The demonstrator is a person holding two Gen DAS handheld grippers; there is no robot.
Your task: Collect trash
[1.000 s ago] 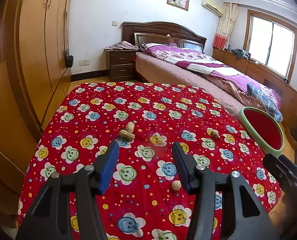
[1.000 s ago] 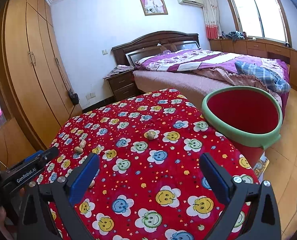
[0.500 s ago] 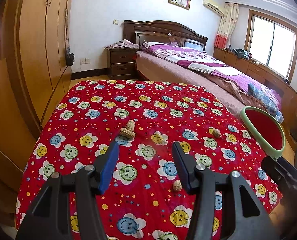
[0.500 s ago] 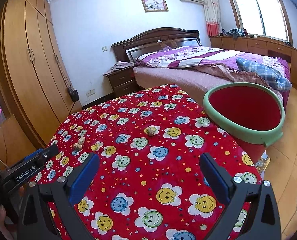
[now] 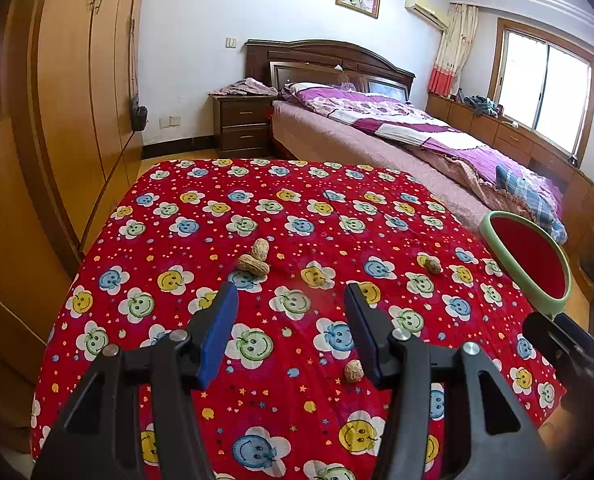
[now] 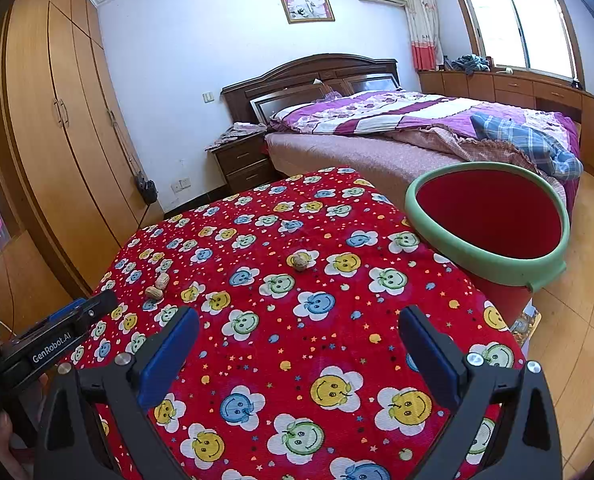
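Observation:
Peanut shells lie on a table under a red smiley-flower cloth [image 5: 185, 264]. A pair of shells [image 5: 255, 259] sits just beyond my left gripper [image 5: 289, 296], which is open and empty. A small shell [image 5: 353, 371] lies by its right finger, and another shell [image 5: 433, 265] lies to the right. The red bin with a green rim [image 5: 493, 216] stands off the table's right edge. In the right wrist view my right gripper [image 6: 297, 320] hangs wide open and empty over the cloth. A single shell [image 6: 299, 261] lies ahead of it, the pair [image 6: 157, 286] to its left, and the bin [image 6: 497, 274] at right.
A bed [image 6: 397, 128] with a purple quilt stands behind the table and bin. A nightstand [image 5: 243, 124] and a wooden wardrobe [image 5: 77, 92] fill the left side. The left gripper's body [image 6: 57, 340] and a hand [image 6: 1, 436] show at the right view's lower left.

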